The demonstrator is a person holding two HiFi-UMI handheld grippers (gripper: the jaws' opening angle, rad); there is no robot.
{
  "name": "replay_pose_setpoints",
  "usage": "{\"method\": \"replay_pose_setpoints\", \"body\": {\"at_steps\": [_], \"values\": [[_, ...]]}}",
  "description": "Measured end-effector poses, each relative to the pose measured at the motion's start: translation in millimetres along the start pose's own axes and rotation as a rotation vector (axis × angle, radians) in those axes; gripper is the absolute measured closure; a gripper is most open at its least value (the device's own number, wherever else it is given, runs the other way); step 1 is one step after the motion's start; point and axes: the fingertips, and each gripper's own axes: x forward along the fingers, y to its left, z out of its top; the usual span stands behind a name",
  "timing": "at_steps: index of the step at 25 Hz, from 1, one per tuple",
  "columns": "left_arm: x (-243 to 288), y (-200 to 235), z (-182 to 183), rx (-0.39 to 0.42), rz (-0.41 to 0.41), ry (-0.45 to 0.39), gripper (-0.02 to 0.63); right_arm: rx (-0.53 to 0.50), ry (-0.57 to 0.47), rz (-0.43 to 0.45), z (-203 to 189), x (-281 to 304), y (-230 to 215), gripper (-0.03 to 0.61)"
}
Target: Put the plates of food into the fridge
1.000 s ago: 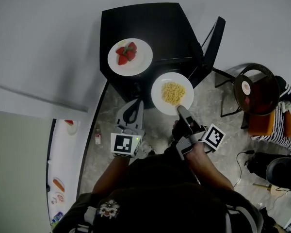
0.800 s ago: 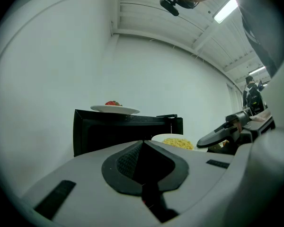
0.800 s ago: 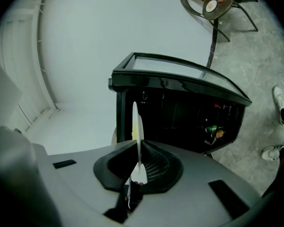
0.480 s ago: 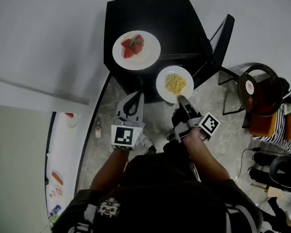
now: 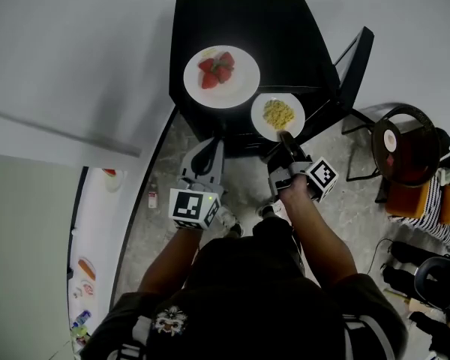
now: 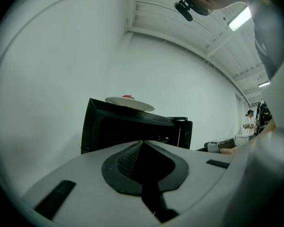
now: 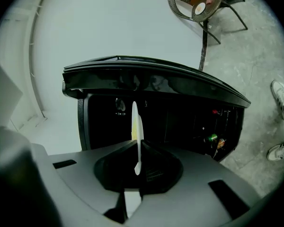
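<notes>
the black fridge (image 5: 255, 28) stands open. the left gripper (image 5: 205, 156) hovers before it, low and to the left, its fingers pressed together on nothing. the right gripper (image 5: 286, 139) has its fingers pinched on the near rim of the plate of yellow food (image 5: 277, 116) (noodles, perhaps), held level at the fridge's open front. the plate of strawberries (image 5: 221, 76) sits on the fridge top, well apart from both grippers.

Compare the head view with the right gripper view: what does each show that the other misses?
Head view only: the plate of strawberries on top of the black fridge, and the left hand-held gripper. Right gripper view only: the fridge's open inside, with small containers in it. Both: the fridge, the wicker chair, and the plate of yellow food clamped by its rim in the right hand-held gripper.
</notes>
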Motion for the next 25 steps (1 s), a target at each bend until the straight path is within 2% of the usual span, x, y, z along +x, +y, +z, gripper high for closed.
{"method": "replay_pose_setpoints", "body": {"at_steps": [8,14,25], "values": [[-6.5,5.7,-0.4,-0.001,0.024,0.013,0.592,-0.024,-0.021,-0.016,5.6,35.9,-0.7,0.543],[-7.3,-1.8,8.0,-0.016,-0.003,0.001,0.592,0.003,-0.044,-0.025,11.8,57.4,-0.4,0.544],[-7.5,-7.3,3.0,-0.021,0.000,0.015,0.592,0.011,-0.077,-0.036,20.5,78.9,-1.5,0.545]]}}
